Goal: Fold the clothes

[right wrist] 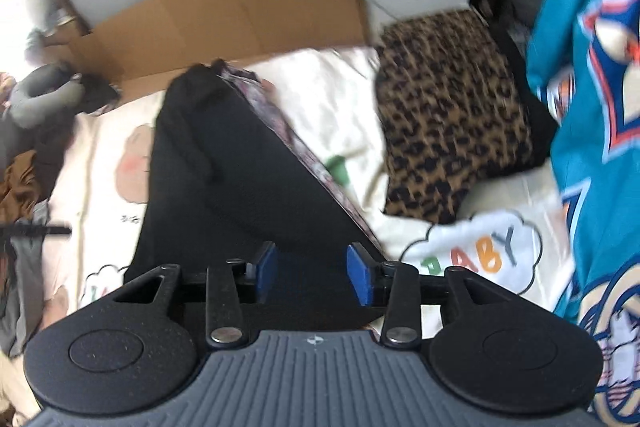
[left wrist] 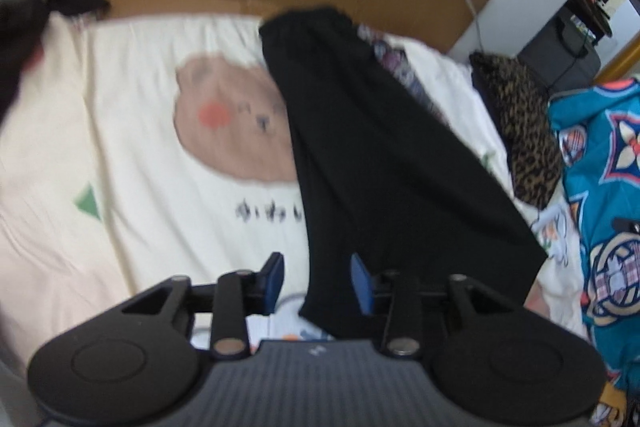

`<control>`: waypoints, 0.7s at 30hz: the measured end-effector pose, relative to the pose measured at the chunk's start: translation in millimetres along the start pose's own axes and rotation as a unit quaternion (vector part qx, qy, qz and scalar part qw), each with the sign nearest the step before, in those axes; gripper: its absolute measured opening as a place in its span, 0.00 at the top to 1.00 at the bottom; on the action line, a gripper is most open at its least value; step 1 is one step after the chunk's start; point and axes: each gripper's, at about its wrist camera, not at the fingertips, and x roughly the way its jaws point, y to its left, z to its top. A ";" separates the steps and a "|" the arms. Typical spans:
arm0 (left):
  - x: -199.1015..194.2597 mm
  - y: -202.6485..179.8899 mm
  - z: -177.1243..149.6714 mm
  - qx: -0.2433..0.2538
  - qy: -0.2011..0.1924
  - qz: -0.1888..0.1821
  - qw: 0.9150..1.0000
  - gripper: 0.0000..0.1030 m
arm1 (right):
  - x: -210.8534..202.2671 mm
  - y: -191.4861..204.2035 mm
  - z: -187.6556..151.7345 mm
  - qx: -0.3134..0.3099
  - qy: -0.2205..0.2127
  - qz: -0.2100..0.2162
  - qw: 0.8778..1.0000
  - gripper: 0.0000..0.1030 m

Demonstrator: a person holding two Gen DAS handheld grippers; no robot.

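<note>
Both grippers hovering, fingers apart, over black garment.
Left gripper and right gripper are hiding its near hem; blur is softening everything.

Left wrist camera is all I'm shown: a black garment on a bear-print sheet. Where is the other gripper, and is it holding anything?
Observer: The right gripper is open and holds nothing. It hangs over the near end of the black garment.
Operator: Any writing on the sheet near it?
Observer: Yes, a cloud print with coloured letters that read BABY, just right of that gripper.
Operator: More clothes waiting anywhere?
Observer: A crumpled brown cloth lies at the left edge of the right wrist view.
</note>
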 end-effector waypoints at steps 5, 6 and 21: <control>-31.3 -12.8 48.9 0.006 -0.025 0.014 1.000 0.46 | -15.0 13.1 7.4 -0.012 -0.016 0.018 1.000 0.51; -33.6 -16.0 58.4 0.006 -0.028 0.018 0.999 0.46 | -14.0 14.0 7.4 -0.014 -0.020 0.024 0.999 0.51; -3.5 -49.1 180.3 -0.091 -0.046 0.049 0.994 0.46 | 48.4 6.1 23.4 -0.009 -0.061 0.063 0.996 0.50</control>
